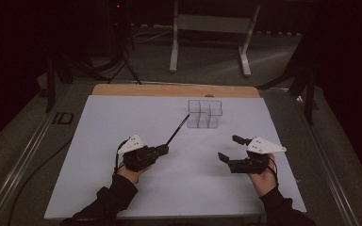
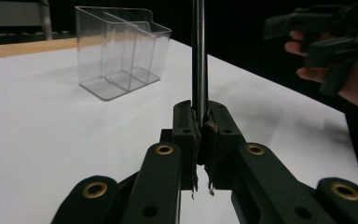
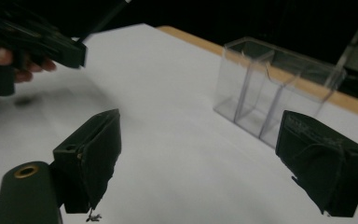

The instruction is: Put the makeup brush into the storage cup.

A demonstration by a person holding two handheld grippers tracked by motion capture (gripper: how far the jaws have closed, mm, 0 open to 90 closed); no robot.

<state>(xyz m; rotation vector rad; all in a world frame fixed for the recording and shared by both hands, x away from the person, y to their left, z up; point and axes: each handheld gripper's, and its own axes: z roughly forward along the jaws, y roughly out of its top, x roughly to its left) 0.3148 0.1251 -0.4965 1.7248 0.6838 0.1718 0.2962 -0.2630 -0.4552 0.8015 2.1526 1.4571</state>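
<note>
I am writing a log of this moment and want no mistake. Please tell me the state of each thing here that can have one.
Left claw: shut on the rod, held above the table.
Rod: gripped at one end, lifted, pointing toward the organizer.
Right claw: open, holding nothing.
Organizer: clear, upright on the table, compartments empty, untouched by either claw.

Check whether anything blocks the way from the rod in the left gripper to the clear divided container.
Nothing visible does. The left gripper is shut on the thin dark rod, whose tip points at the clear container; only bare white table lies between them.
</note>
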